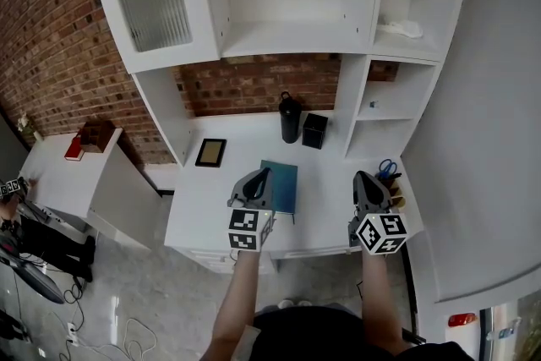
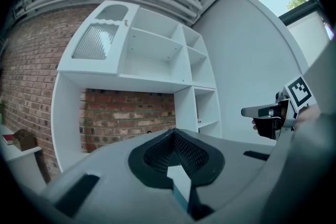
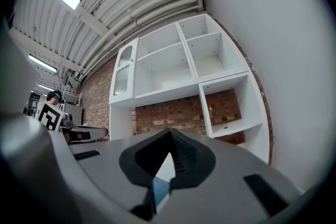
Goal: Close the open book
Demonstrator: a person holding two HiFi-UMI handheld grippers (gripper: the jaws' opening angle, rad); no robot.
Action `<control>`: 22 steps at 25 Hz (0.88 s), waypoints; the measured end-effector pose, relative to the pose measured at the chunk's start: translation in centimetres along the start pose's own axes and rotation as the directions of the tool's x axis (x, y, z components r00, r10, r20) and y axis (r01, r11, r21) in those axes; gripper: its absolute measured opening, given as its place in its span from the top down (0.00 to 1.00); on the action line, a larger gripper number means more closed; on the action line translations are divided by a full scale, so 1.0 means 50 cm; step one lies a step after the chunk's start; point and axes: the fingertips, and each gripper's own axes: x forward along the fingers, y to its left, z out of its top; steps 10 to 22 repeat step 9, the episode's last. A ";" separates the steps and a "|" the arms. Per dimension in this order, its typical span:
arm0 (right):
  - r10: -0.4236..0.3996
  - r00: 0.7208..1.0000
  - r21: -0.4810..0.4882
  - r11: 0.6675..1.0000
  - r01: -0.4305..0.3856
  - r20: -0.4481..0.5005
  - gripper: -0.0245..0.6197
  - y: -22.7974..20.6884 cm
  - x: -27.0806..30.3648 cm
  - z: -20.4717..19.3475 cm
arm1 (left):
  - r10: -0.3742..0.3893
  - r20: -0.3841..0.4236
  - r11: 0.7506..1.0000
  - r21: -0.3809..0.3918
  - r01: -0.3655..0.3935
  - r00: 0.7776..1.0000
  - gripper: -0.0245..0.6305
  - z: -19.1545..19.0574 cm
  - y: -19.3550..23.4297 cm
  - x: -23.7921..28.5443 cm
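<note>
Head view, left hand-held gripper level, closed

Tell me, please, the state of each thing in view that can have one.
book, lying flat, closed as far as the head view shows
left gripper, shut, empty
right gripper, shut, empty
bottle, standing upright
cabinet door, shut

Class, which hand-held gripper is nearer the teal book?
Left. The left hand-held gripper is at the left edge of the teal book; the right hand-held gripper is off to its right.
</note>
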 end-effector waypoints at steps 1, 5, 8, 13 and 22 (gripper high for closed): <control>0.001 1.000 0.000 1.000 -0.001 -0.003 0.96 0.001 0.001 -0.002 | 0.000 -0.002 1.000 -0.002 0.000 1.000 0.95 -0.002 0.001 0.001; 0.002 1.000 -0.001 1.000 -0.002 -0.005 0.96 0.001 0.005 -0.005 | -0.003 -0.009 1.000 -0.008 0.003 1.000 0.95 -0.008 0.001 0.008; 0.002 1.000 0.005 1.000 -0.002 -0.003 0.96 0.001 0.011 -0.003 | -0.008 -0.014 1.000 0.005 0.008 1.000 0.95 -0.007 0.002 0.013; 0.002 1.000 0.007 1.000 -0.002 -0.002 0.96 0.001 0.013 -0.003 | -0.010 -0.015 1.000 0.009 0.010 1.000 0.95 -0.007 0.003 0.015; 0.002 1.000 0.007 1.000 -0.002 -0.002 0.96 0.001 0.013 -0.003 | -0.010 -0.015 1.000 0.009 0.010 1.000 0.95 -0.007 0.003 0.015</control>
